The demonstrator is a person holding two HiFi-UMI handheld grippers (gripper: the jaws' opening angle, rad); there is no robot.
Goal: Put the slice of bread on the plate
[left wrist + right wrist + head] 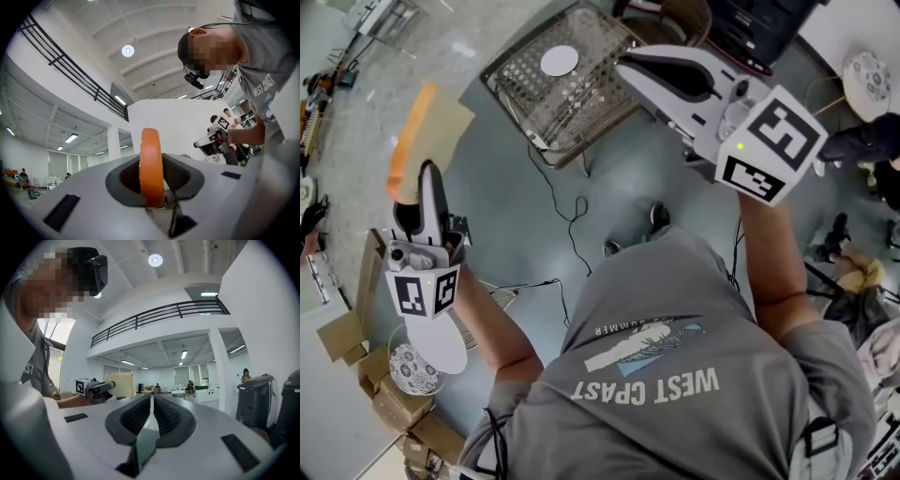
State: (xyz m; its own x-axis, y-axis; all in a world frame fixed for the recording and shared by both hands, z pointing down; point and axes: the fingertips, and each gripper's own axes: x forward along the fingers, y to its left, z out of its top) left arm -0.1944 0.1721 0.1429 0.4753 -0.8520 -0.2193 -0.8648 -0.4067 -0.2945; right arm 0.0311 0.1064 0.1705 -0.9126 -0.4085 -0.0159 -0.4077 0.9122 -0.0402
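Nearest, the left gripper (420,180) is gripping the slice of bread (427,131) by its near end, jaws partly closed w/ pads pressing on both faces. Its own view is showing the slice edge-on & upright between them, orange crust facing the camera. So the bread is hanging in the air at the scene's left, touching nothing but the jaws. The right gripper (628,64) is sitting up at the right, jaws fully together w/ nothing between them, doing no work. Farther off, down near floor level, a wire-top table (525,89) is carrying a plain white plate (560,60). A patterned plate (412,370) is lying by the cardboard boxes (345,333) at near left, & a second patterned plate (867,73) is sitting at far right. Progress, as I'm reading it: pickup is done, placing isn't. The bread is hanging well apart from every plate, & which plate is the target I can't tell, prob. the white one. Left to do: bringing it over, tipping it flat, letting go. Orientation: the slice is standing on edge, not lying flat. Its long axis is running along the gripper's line, pointing away from the person toward the far side, w/ the broad tan face looking right toward the other gripper & the crust edge looking left.
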